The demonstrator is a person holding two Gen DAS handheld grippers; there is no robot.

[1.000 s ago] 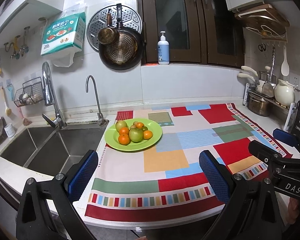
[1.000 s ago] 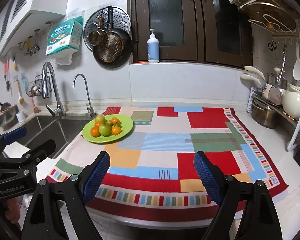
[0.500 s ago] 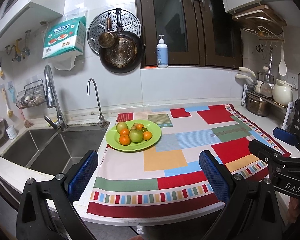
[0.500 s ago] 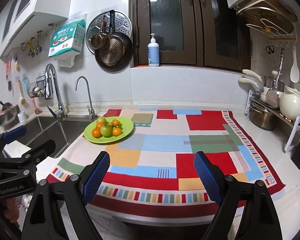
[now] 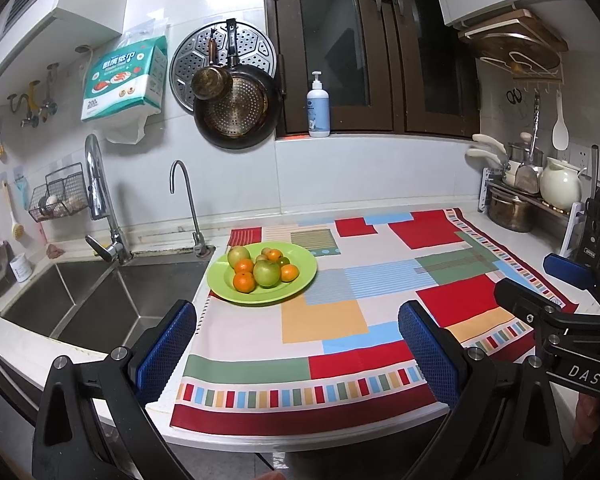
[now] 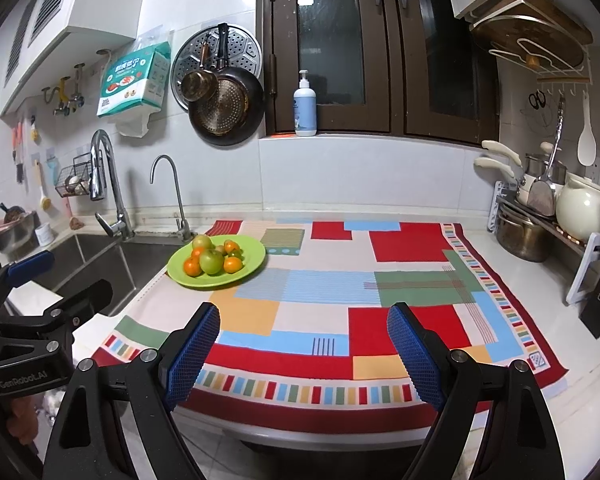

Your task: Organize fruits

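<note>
**Q:** Where does the fruit lie from you?

**A:** All of it sits heaped on the green plate (image 5: 300,294), at the far left corner of the patterned cloth (image 5: 324,320), just beside the sink (image 5: 100,300). Small oranges (image 5: 244,282), a green apple (image 5: 267,273), a yellow-green fruit (image 5: 238,256) behind. No fruit shows on the cloth or on the bare surface (image 6: 540,276) anywhere else.

**Q:** And your fingers?

**A:** Left gripper (image 5: 298,354): fingers spread wide, nothing between them. Right gripper (image 6: 302,352): the same, spread and empty. Both hang over the near edge of the cloth, well short of the plate.

**Q:** Which hand is nearer?

**A:** The left, I judge. In its view the plate lies ahead and a little left of the midline between the fingers. In the right view the plate sits further off to the left, beyond the left finger (image 6: 192,354).

**Q:** Any long axis to mind?

**A:** None. The fruits are round and the plate is round, so approach angle matters little. They touch one another in the heap, which leaves little room for a finger between them.

**Q:** How far along is the organizing?

**A:** Cannot settle it. Fruit gathered on one plate fits a finished gathering, and equally a mixed pile waiting to be sorted by kind. I name no move.
</note>
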